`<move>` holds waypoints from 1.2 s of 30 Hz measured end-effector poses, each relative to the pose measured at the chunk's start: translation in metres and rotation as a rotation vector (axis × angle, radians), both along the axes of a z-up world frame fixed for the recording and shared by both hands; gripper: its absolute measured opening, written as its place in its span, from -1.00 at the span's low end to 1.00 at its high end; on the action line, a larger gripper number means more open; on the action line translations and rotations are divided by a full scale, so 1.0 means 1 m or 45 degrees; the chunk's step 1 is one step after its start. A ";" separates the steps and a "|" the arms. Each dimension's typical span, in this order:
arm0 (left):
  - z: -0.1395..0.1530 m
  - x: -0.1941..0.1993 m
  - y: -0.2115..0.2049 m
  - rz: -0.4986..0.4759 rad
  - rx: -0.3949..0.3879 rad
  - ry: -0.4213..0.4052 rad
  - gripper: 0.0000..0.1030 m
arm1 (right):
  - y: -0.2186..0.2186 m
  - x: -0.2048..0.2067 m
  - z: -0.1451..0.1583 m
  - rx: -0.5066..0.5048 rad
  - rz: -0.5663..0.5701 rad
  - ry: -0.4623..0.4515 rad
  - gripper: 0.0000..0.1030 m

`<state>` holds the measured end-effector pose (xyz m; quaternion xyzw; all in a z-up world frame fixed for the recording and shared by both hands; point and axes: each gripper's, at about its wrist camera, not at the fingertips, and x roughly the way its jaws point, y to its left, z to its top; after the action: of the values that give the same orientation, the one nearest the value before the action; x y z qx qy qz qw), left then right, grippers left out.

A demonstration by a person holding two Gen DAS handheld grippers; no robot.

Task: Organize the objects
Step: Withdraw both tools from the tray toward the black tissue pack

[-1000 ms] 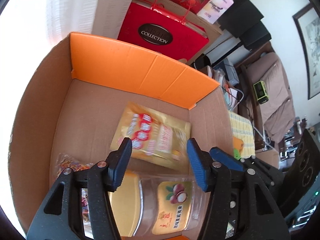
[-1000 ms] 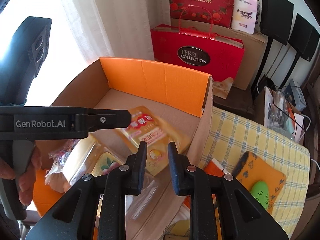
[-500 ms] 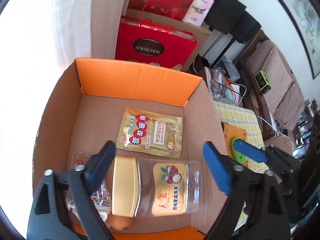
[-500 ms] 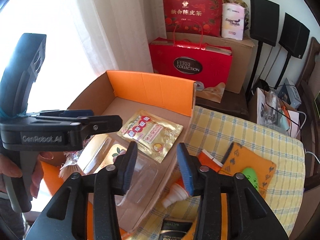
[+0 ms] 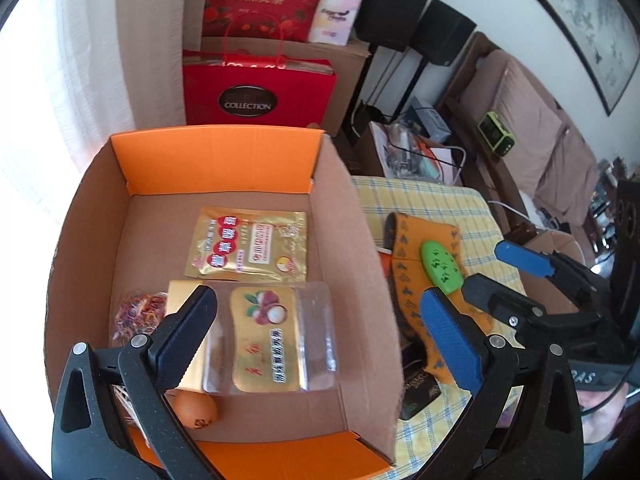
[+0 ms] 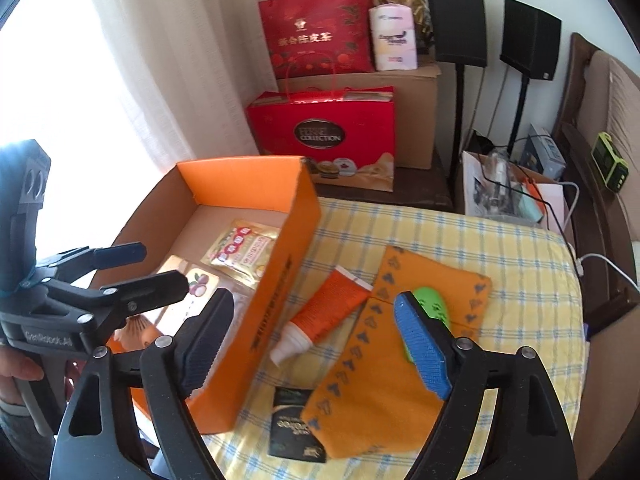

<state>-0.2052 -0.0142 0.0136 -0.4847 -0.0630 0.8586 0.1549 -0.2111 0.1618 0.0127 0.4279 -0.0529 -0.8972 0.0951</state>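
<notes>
I see the left gripper (image 5: 316,320) and right gripper (image 6: 316,340) jaws opening, empty, above the orange-lined cardboard box (image 5: 216,168) holding the clear gold-lidded jar (image 5: 264,336).

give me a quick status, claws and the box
Both claws opening, nothing between them: left claw, right claw. Clear jar lying in cardboard box. Orange tube on the cloth outside, unobstructed.

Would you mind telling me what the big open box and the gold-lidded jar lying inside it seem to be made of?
Big open box: corrugated cardboard, matte brown walls, orange flaps, creased folds. Gold-lidded jar: apparently clear glossy plastic, see-through, with highlights; the lid's material is unclear.
</notes>
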 end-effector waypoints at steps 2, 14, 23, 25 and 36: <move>0.001 0.008 0.008 -0.025 0.000 0.012 0.98 | 0.010 0.007 -0.001 0.013 -0.024 0.003 0.64; 0.002 0.078 0.052 -0.168 0.026 0.140 0.98 | 0.059 0.037 -0.014 0.029 -0.133 -0.015 0.64; -0.011 0.144 0.055 -0.174 0.077 0.259 0.98 | 0.077 0.050 -0.030 0.028 -0.188 -0.024 0.64; -0.018 0.156 0.055 -0.165 0.065 0.263 0.98 | 0.076 0.055 -0.034 0.027 -0.195 -0.015 0.64; -0.055 0.184 0.047 -0.103 0.091 0.259 0.98 | 0.057 0.095 -0.047 -0.005 -0.182 0.030 0.57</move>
<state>-0.0214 0.0328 -0.0415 -0.3913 -0.0580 0.8936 0.2122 -0.1162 0.2186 -0.0342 0.4122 -0.0841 -0.9066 0.0322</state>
